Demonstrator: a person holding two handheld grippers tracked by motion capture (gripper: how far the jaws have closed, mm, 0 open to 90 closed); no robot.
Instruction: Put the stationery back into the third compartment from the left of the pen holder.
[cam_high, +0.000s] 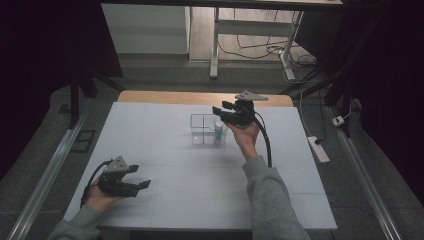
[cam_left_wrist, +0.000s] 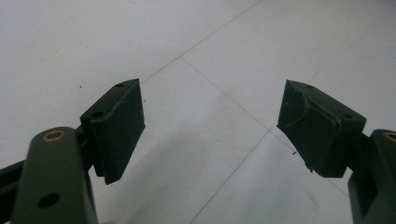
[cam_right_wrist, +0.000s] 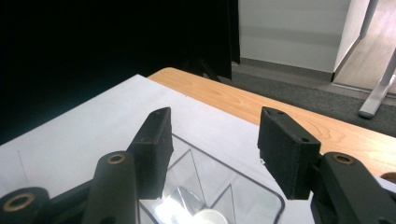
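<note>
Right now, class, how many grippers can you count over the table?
2. The left gripper sits low near the table's front left corner; the right gripper hangs above the clear container near the far edge.

Left hand-held gripper (cam_high: 142, 176) is held low at the near left, gripped from below by the left hand (cam_high: 100, 197), with the jaws spread wide and pointed to the right. In the left gripper view its pads (cam_left_wrist: 119, 128) are seen well apart with nothing between them. Right hand-held gripper (cam_high: 220, 108) is raised at the far middle, held by the right hand (cam_high: 246, 135) on an extended grey-sleeved forearm (cam_high: 270, 195); jaws are parted and pointed left, nothing clamped.
</note>
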